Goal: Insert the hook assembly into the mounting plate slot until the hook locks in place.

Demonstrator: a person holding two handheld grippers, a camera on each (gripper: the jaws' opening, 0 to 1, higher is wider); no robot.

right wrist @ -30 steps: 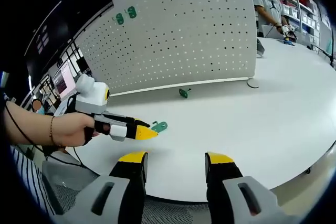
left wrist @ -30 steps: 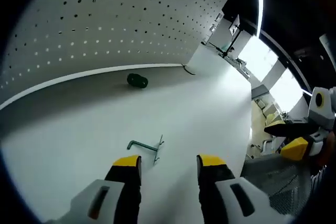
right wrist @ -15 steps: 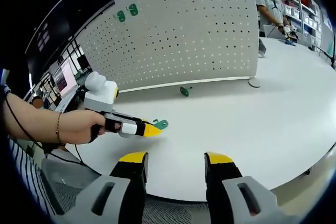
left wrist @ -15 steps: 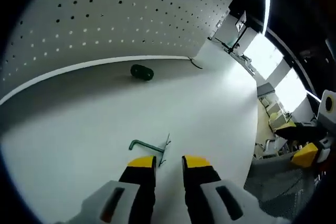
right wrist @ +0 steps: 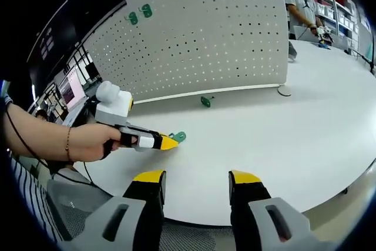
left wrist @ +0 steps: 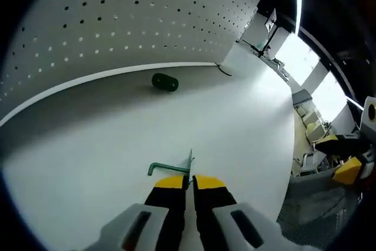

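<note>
Your left gripper [left wrist: 189, 180] has its yellow-tipped jaws pinched almost together on the thin metal end of the green hook assembly [left wrist: 167, 168], low in the left gripper view; the hook's bent green rod lies flat on the white table [left wrist: 247, 116], pointing left. Your right gripper [right wrist: 197, 177] hangs with jaws wide and nothing between them. A second green piece [left wrist: 164, 82] sits near the foot of the white pegboard [left wrist: 135, 16], upper centre.
</note>
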